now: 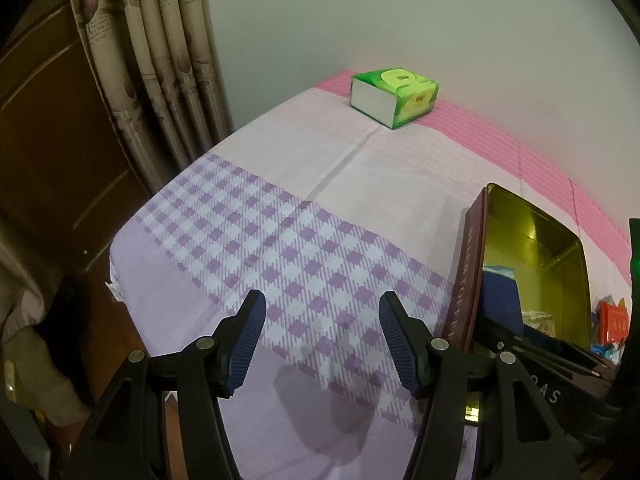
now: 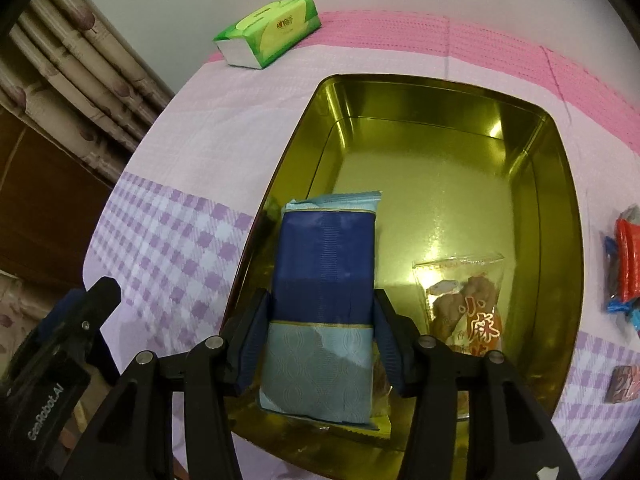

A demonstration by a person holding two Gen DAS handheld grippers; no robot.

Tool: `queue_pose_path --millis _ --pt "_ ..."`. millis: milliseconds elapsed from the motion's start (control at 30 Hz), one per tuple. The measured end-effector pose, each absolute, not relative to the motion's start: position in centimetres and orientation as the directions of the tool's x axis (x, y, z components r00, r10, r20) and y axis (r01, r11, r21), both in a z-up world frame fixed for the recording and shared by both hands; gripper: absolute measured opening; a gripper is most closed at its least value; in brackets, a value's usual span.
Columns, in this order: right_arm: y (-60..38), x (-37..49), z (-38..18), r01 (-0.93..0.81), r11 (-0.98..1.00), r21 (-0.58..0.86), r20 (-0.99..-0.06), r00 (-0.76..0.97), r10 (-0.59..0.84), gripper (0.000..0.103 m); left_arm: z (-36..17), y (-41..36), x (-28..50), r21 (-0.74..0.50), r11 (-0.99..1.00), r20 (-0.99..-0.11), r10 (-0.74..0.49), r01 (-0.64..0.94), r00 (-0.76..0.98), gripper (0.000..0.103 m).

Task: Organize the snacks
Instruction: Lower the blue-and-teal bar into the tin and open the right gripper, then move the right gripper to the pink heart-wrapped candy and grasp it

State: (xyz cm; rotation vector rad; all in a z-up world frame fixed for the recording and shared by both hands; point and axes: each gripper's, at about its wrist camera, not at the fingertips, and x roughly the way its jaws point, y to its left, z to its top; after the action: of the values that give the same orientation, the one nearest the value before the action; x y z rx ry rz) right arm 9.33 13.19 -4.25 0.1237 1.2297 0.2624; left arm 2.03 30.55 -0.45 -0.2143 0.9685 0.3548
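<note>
- Gold-lined tin (image 2: 532, 216) sits open on the checked tablecloth (image 1: 248, 232).
- Blue snack packet (image 2: 324, 280), navy above, pale patterned below, stands over the tin's near-left corner.
- Right gripper (image 2: 322, 340) has both pads against this packet's sides.
- Left gripper (image 1: 322, 340) hovers agape, holding nothing.
- 1 clear biscuit packet (image 2: 464, 296) lies inside.
</note>
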Motion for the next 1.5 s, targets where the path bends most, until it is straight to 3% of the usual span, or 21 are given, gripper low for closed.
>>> queue_pose_path --millis 867,1133,1500 --pt "8.5 6.1 -0.6 -0.179 0.962 0.207 -0.873 0.410 0.264 0.049 -0.4 29.6 2.6 -0.002 0.943 -0.835 0.182 -0.333 0.520 0.062" --pt "0.9 4.1 0.3 -0.061 0.985 0.161 -0.876 0.452 0.171 0.050 -0.4 29.4 2.5 -0.001 0.944 -0.835 0.181 -0.329 0.519 0.062" --pt "-11.5 0.1 -2.1 0.175 0.982 0.073 -0.905 0.426 -0.009 0.063 -0.4 29.2 2.4 0.007 0.946 -0.836 0.182 -0.323 0.517 0.062"
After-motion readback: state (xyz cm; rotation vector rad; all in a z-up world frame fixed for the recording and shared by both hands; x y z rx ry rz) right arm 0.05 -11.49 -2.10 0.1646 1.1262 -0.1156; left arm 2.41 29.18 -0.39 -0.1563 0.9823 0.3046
